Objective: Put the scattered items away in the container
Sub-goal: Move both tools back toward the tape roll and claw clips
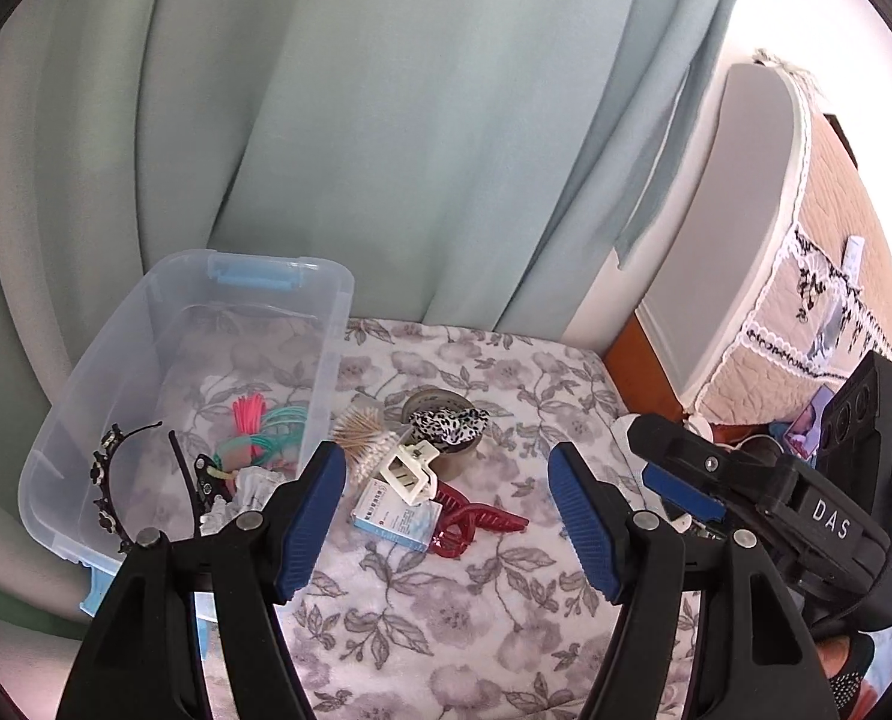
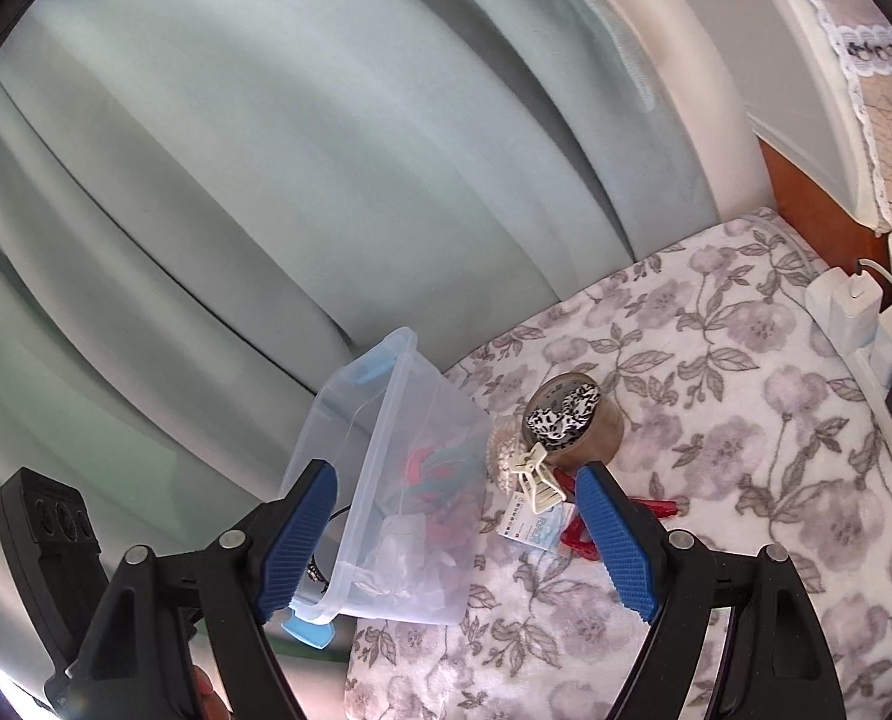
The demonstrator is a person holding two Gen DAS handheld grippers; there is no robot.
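Observation:
A clear plastic container (image 1: 98, 402) with blue latches stands at the left on the floral blanket; it shows in the right wrist view (image 2: 386, 408) too. Inside lie a black headband (image 1: 107, 474), coloured hair ties (image 1: 257, 426) and white cloth. Beside it lie cotton swabs (image 1: 365, 435), a cream claw clip (image 1: 410, 468), a small blue-white box (image 1: 395, 519), a red claw clip (image 1: 476, 525) and a tape roll (image 1: 446, 447) with a leopard scrunchie (image 1: 449, 423) on it. My left gripper (image 1: 446, 516) is open above the pile. My right gripper (image 2: 455, 540) is open near the container.
Pale green curtains hang behind. The floral blanket (image 1: 446, 630) covers the surface. A wooden headboard with a quilted cover (image 1: 830, 276) stands at the right. White chargers and a power strip (image 2: 866, 312) lie at the right edge. The right gripper's body (image 1: 776, 492) shows in the left wrist view.

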